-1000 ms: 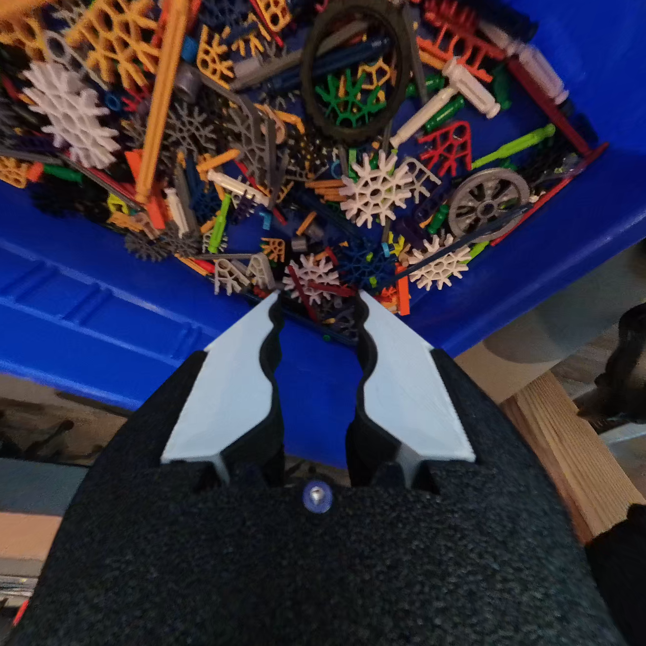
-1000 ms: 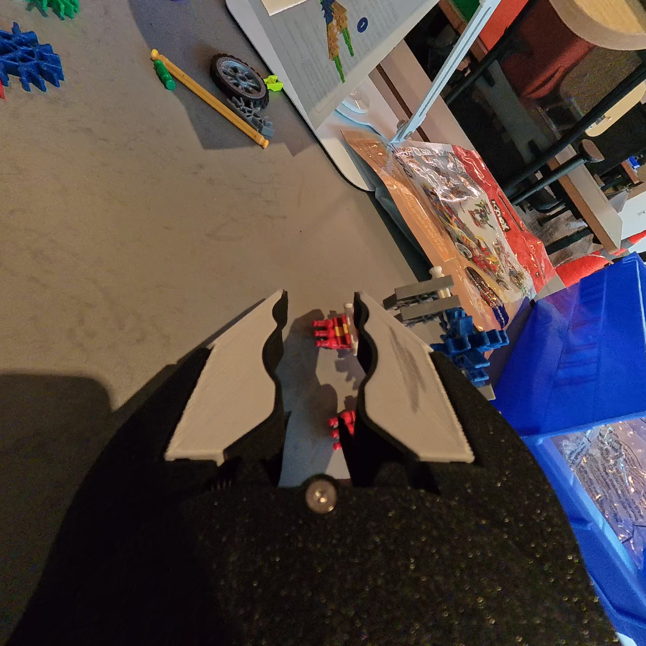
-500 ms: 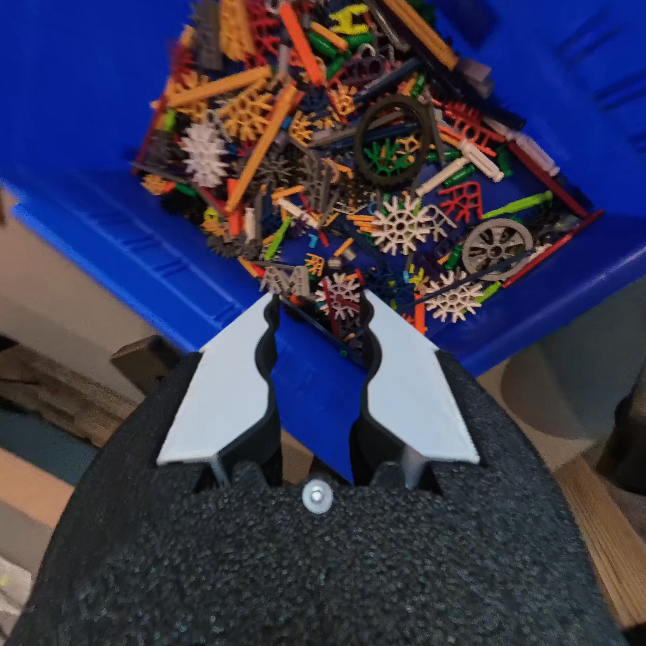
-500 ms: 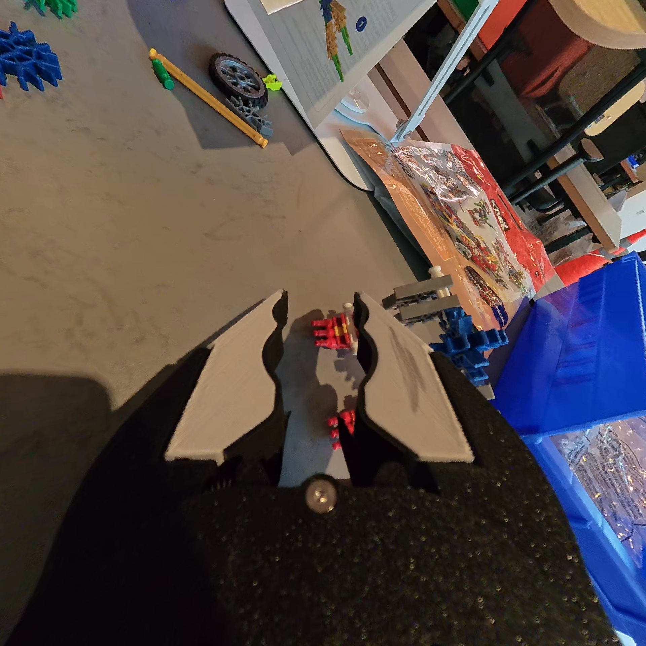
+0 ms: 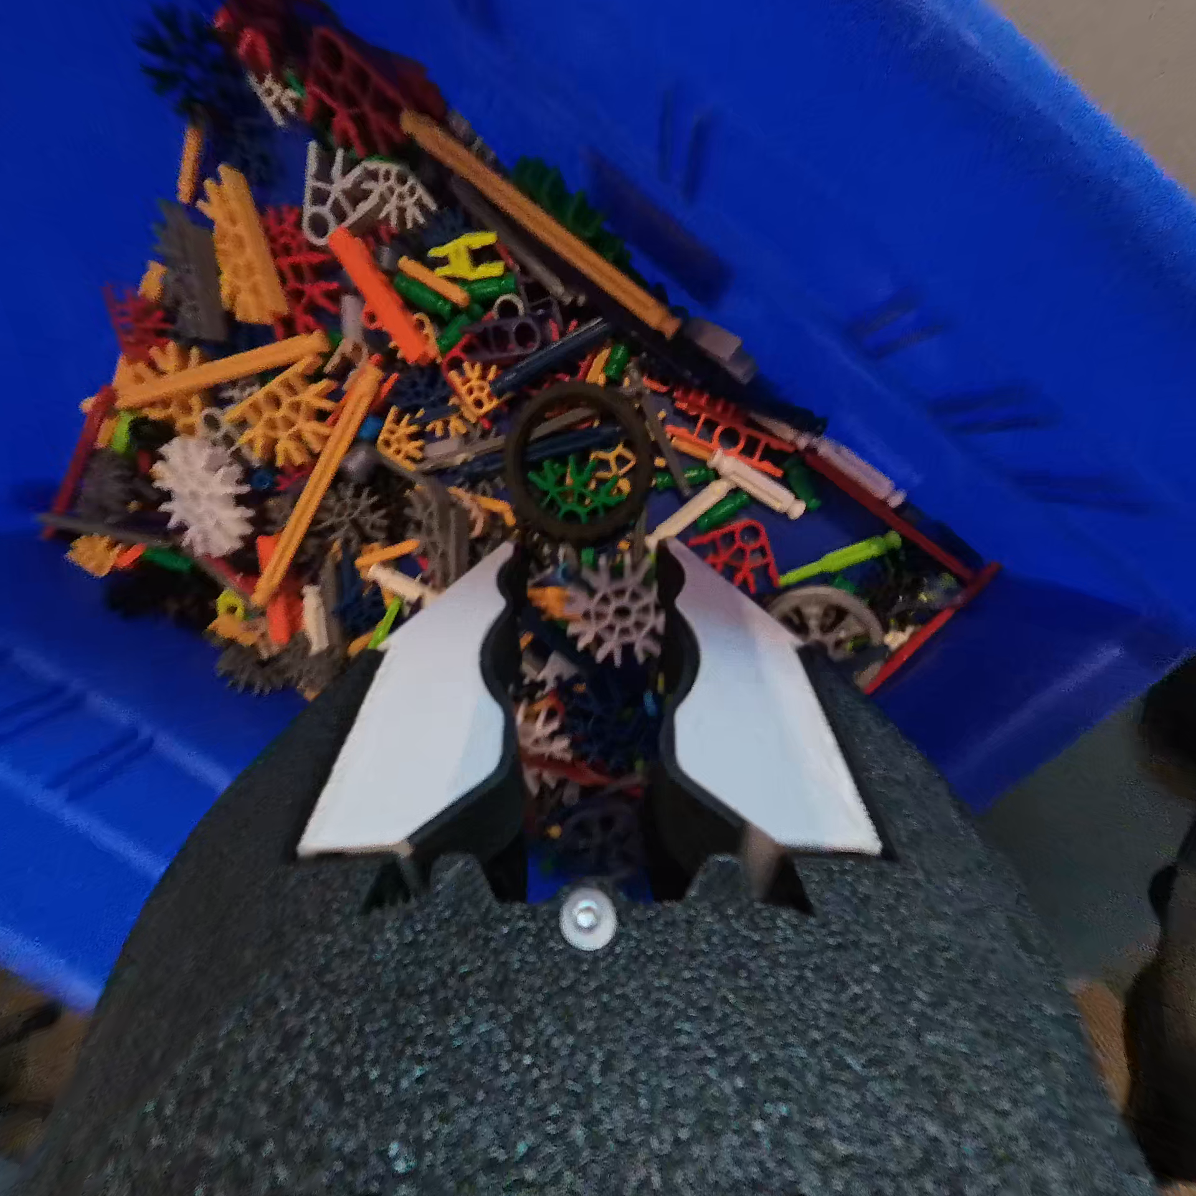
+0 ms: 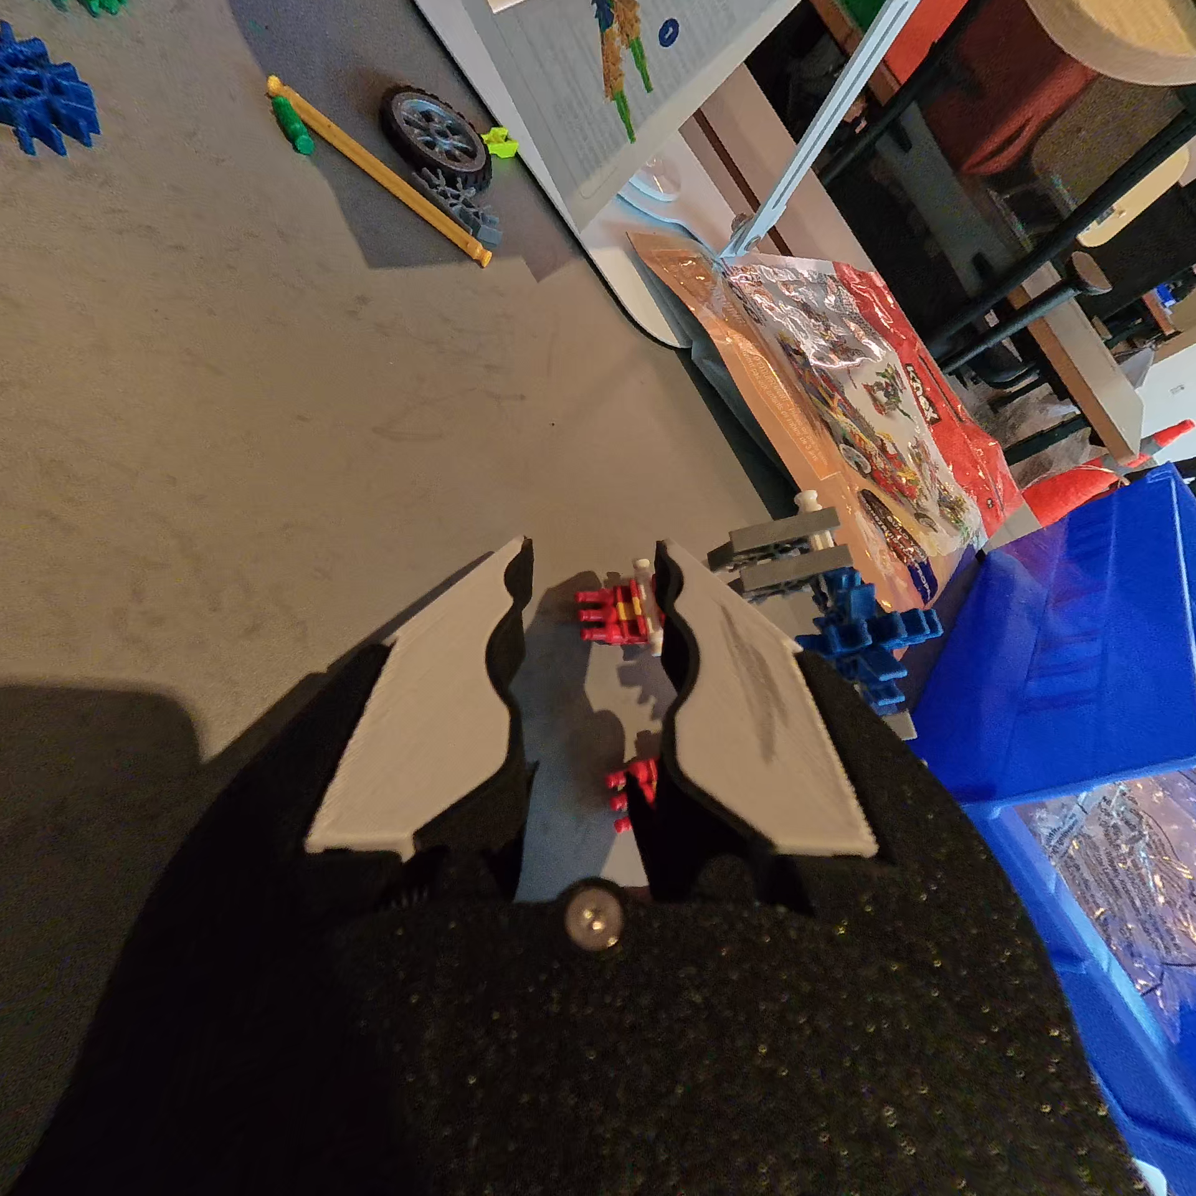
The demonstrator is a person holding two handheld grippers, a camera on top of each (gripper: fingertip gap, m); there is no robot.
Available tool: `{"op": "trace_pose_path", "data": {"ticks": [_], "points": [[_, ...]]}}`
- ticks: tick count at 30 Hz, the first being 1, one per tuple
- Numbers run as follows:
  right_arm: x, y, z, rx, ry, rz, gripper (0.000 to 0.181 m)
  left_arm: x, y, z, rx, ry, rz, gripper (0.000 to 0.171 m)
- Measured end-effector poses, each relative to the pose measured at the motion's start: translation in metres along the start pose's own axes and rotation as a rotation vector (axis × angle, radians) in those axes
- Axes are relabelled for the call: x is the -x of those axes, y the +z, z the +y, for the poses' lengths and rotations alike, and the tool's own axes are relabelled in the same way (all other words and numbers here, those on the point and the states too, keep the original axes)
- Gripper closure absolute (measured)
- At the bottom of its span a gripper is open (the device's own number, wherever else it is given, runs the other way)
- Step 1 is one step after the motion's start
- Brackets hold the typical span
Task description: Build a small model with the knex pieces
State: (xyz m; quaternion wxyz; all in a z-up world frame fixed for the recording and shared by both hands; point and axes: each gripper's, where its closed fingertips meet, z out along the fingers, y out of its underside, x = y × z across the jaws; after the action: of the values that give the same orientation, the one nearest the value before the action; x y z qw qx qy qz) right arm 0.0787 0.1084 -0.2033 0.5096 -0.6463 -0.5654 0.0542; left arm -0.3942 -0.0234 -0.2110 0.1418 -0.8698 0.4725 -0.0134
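In the left wrist view my left gripper (image 5: 586,556) is open and empty above a blue bin (image 5: 906,246) full of mixed plastic building rods and connectors. A white snowflake connector (image 5: 618,611) lies between its fingertips, and a black tyre ring (image 5: 579,467) lies just beyond them. In the right wrist view my right gripper (image 6: 592,553) is open and empty, low over a grey table (image 6: 259,401). A small red connector piece (image 6: 615,615) lies between its fingertips, close to the right finger. A second red piece (image 6: 631,786) lies farther back between the fingers.
A grey and blue built piece (image 6: 835,602) stands right of the right gripper, next to a blue bin (image 6: 1061,634). A plastic bag (image 6: 841,401), an instruction sheet (image 6: 582,84), a wheel (image 6: 437,136), a yellow rod (image 6: 382,171), a green rod (image 6: 291,123) and a blue connector (image 6: 42,107) lie farther off. The grippers' ends are close to 50 cm from one another. The yellow rod (image 6: 382,171) sits 15 cm or so from the ends of my right fingers.
My left gripper has moved forward over the bin's rim, so the pile now lies between and beyond its fingers. The right gripper has not moved.
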Motion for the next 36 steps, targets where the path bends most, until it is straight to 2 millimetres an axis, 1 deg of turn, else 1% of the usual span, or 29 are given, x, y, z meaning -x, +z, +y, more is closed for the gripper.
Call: {"op": "trace_pose_path", "data": {"ticks": [2,4,8,12,14,15,16,17,18,19,20,21,23,24,28,31,33,36], "points": [[0.0,0.0,0.0,-0.001,0.001,-0.002,0.144,-0.004,0.009,-0.006,-0.017,0.001,0.021,0.125],[0.0,0.0,0.0,-0.004,0.003,-0.003,0.144,0.0,0.009,-0.013,-0.049,0.003,0.001,0.129],[0.001,-0.001,-0.001,-0.008,0.002,-0.006,0.144,0.005,0.011,-0.017,-0.053,0.02,-0.029,0.131],[0.001,-0.002,-0.002,-0.014,0.003,-0.007,0.144,0.008,0.006,-0.02,-0.058,0.012,-0.027,0.132],[0.001,-0.002,-0.002,-0.014,0.004,-0.008,0.144,0.012,0.0,-0.022,-0.076,0.006,-0.036,0.132],[0.001,-0.002,-0.002,-0.014,0.004,-0.008,0.144,0.019,-0.004,-0.024,-0.087,-0.002,-0.065,0.132],[0.001,-0.002,-0.002,-0.014,0.004,-0.009,0.144,0.031,-0.009,-0.024,-0.102,-0.027,-0.109,0.131],[0.001,-0.002,-0.002,-0.014,0.003,-0.009,0.144,0.048,-0.015,-0.025,-0.127,-0.08,-0.172,0.131],[0.001,-0.002,-0.002,-0.014,0.003,-0.009,0.144,0.062,-0.021,-0.025,-0.149,-0.136,-0.211,0.121],[0.001,-0.002,-0.002,-0.015,0.002,-0.009,0.144,0.07,-0.024,-0.022,-0.154,-0.18,-0.224,0.108],[0.001,-0.002,-0.002,-0.016,0.002,-0.009,0.144,0.075,-0.026,-0.018,-0.15,-0.187,-0.248,0.11],[0.001,-0.002,-0.002,-0.017,0.003,-0.009,0.144,0.074,-0.028,-0.017,-0.149,-0.161,-0.26,0.114],[0.001,-0.002,-0.002,-0.018,0.004,-0.01,0.144,0.05,-0.022,-0.016,-0.131,-0.105,-0.168,0.127],[0.001,-0.002,-0.002,-0.017,0.004,-0.011,0.144,0.039,-0.017,-0.016,-0.116,-0.074,-0.131,0.129],[0.001,-0.002,-0.002,-0.017,0.002,-0.013,0.144,0.011,0.004,-0.008,-0.063,-0.054,0.012,0.127],[0.001,-0.002,-0.002,-0.019,0.003,-0.012,0.144,0.003,0.009,-0.006,-0.062,-0.074,0.089,0.123],[0.001,-0.002,-0.002,-0.02,0.003,-0.012,0.144,0.0,0.011,-0.005,-0.056,-0.092,0.122,0.128],[0.001,-0.002,-0.002,-0.02,0.003,-0.013,0.144,0.003,0.013,-0.007,-0.065,-0.092,0.11,0.137]]}}
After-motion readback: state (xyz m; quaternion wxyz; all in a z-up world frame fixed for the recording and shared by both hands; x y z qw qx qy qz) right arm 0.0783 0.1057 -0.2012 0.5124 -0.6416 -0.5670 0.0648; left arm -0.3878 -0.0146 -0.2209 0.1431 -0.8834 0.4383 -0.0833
